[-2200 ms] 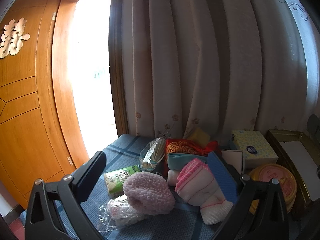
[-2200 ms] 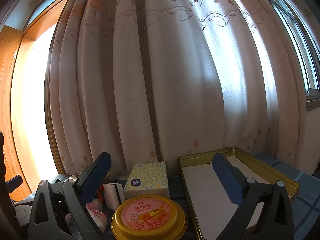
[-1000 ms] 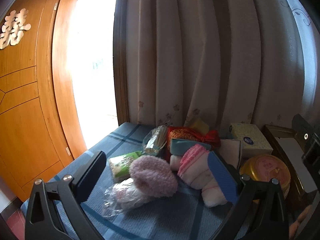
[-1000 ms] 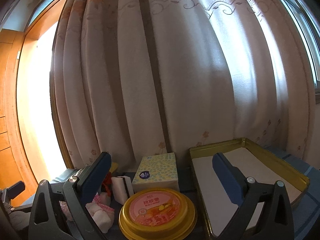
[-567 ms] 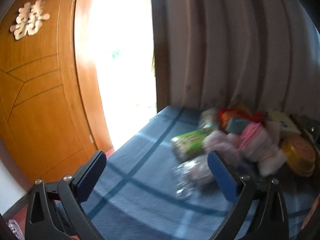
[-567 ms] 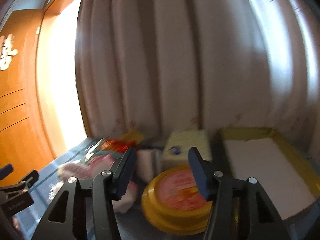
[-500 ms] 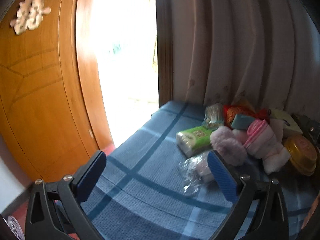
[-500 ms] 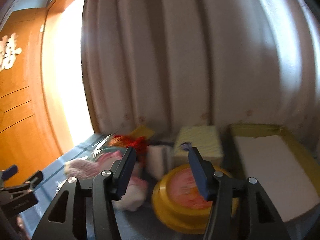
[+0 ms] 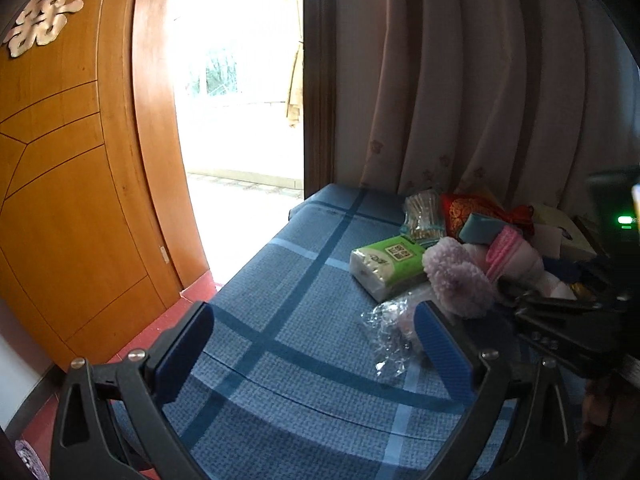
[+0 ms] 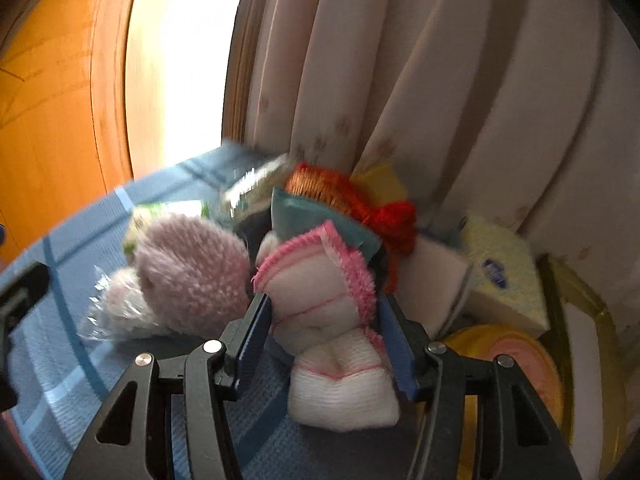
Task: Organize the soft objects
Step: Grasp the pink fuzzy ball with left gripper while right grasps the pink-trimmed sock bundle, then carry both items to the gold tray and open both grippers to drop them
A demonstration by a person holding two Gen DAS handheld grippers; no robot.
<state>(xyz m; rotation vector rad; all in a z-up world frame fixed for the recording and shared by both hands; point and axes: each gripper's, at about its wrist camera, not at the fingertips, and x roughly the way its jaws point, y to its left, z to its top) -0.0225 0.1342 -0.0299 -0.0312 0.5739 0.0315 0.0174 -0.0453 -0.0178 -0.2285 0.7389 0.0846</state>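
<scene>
— The right gripper point(image 10: 324, 336) has swung from the gold tray to the pile; its narrowed jaws flank the pink-edged white cloth point(image 10: 320, 304) on the blue-checked bed point(image 9: 280, 340), contact unclear.

— Left gripper point(image 9: 316, 344)?

— Spread, empty, pulled aside. Sorting's barely begun.

The near and left part of the blue checked cloth point(image 9: 304, 320) lies bare, with open passage between the wooden door point(image 9: 72, 168) on the left and the heap of things on the right. Far behind the heap the curtain point(image 9: 460, 92) closes off the back. The heap is packed tight: green tissue pack point(image 9: 386, 266), fluffy lilac piece point(image 10: 192, 272) and crinkled plastic bag point(image 9: 390, 330) block it from the left. On the right, the yellow tissue box point(image 10: 500, 276), round yellow tin point(image 10: 516, 360) and gold tray point(image 10: 584, 308) leave no gap. The right gripper point(image 10: 324, 344) straddles the pink-trimmed white cloth point(image 10: 320, 300), its 2 blue pads close beside the cloth's flanks.
</scene>
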